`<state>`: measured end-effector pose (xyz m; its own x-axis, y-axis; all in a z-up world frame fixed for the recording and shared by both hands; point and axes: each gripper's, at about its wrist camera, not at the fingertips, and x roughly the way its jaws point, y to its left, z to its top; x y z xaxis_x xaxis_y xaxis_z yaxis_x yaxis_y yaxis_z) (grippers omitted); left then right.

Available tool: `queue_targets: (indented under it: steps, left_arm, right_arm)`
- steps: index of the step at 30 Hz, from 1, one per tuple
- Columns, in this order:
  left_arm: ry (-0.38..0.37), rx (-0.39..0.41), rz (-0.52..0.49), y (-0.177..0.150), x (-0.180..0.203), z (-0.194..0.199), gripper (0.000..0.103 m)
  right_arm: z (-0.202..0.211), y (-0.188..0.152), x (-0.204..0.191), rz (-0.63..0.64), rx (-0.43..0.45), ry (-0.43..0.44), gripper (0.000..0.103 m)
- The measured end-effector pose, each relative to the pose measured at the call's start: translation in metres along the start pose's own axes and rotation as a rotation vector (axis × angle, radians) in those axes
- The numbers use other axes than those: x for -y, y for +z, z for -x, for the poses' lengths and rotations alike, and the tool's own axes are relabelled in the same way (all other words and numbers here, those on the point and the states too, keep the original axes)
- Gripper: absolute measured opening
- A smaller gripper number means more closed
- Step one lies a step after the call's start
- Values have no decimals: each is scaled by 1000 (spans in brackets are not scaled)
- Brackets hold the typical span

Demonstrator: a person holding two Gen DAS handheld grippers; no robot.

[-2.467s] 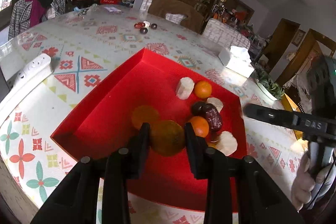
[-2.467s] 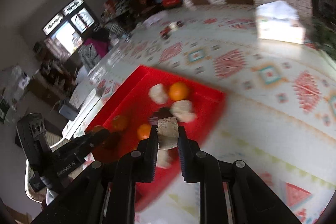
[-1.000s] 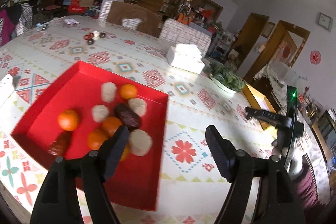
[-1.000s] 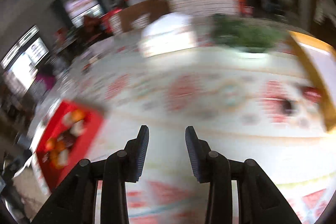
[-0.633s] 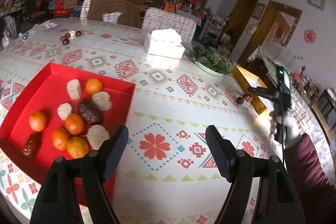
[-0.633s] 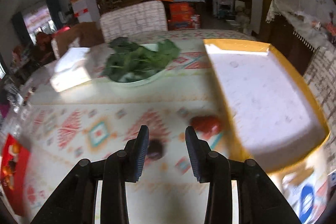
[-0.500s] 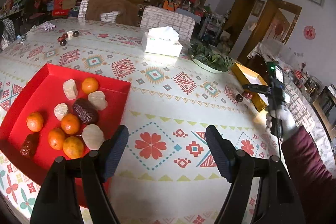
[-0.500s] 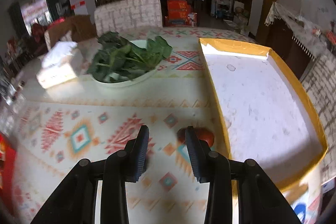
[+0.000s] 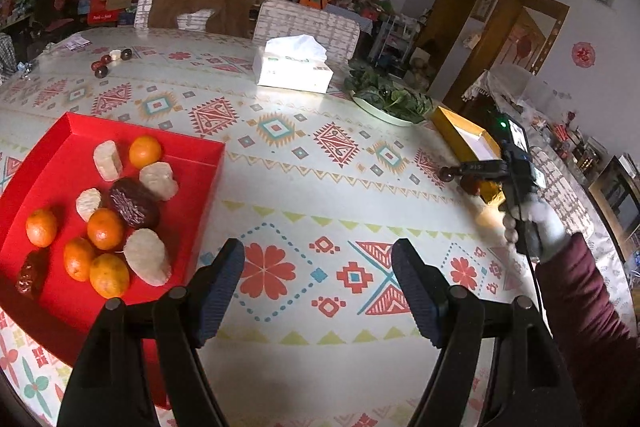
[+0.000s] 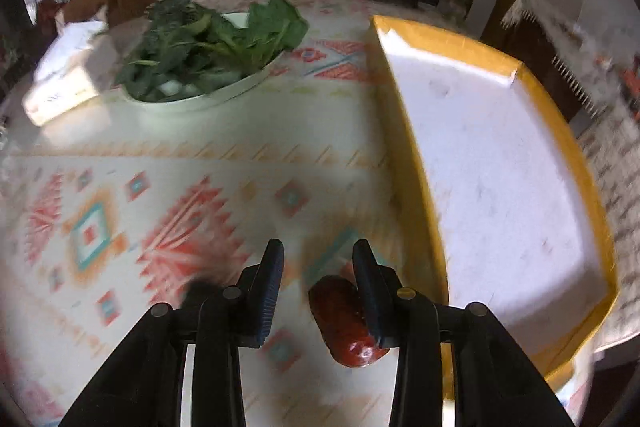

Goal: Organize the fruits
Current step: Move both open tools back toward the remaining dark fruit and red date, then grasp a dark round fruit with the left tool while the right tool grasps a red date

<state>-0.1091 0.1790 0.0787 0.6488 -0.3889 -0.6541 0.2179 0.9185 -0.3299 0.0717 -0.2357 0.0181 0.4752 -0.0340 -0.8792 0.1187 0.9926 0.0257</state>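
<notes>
A red tray (image 9: 60, 155) at the left holds several oranges (image 9: 145, 151), pale root chunks (image 9: 145, 257) and dark red dates (image 9: 132, 203). My left gripper (image 9: 318, 279) is open and empty above the tablecloth, right of the tray. My right gripper (image 10: 318, 275) is open, low over the table; it also shows in the left wrist view (image 9: 460, 171). A red date (image 10: 344, 321) lies between its fingers, close to the right finger (image 10: 370, 295). A dark round fruit (image 10: 200, 293) lies left of the left finger. A yellow-rimmed box (image 10: 496, 155) stands just to the right.
A plate of green leaves (image 10: 208, 55) and a tissue box (image 9: 294, 67) stand further back. Small dark fruits (image 9: 110, 61) lie at the far left of the table. Chairs stand behind the far edge. The person's sleeved arm (image 9: 576, 307) is at the right.
Both grippers let go of their fruit into the red tray and swung right. My right gripper has dropped down to the red date beside the yellow box.
</notes>
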Motion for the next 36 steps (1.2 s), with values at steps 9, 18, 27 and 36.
queue_targets:
  steps: [9, 18, 27, 36]
  left_arm:
    - [-26, -11, 6, 0, 1, -3, 75]
    - [-58, -55, -58, -3, 39, -30, 75]
    - [-40, -90, -101, 2, 69, -63, 75]
    - [-49, -101, -157, 20, 105, -102, 75]
  right_arm:
    - [66, -71, 30, -129, 76, 338, 43]
    - [62, -99, -2, -32, 98, 353, 55]
    - [56, -116, -52, 110, 109, 340, 55]
    - [76, -142, -60, 170, 144, 329, 55]
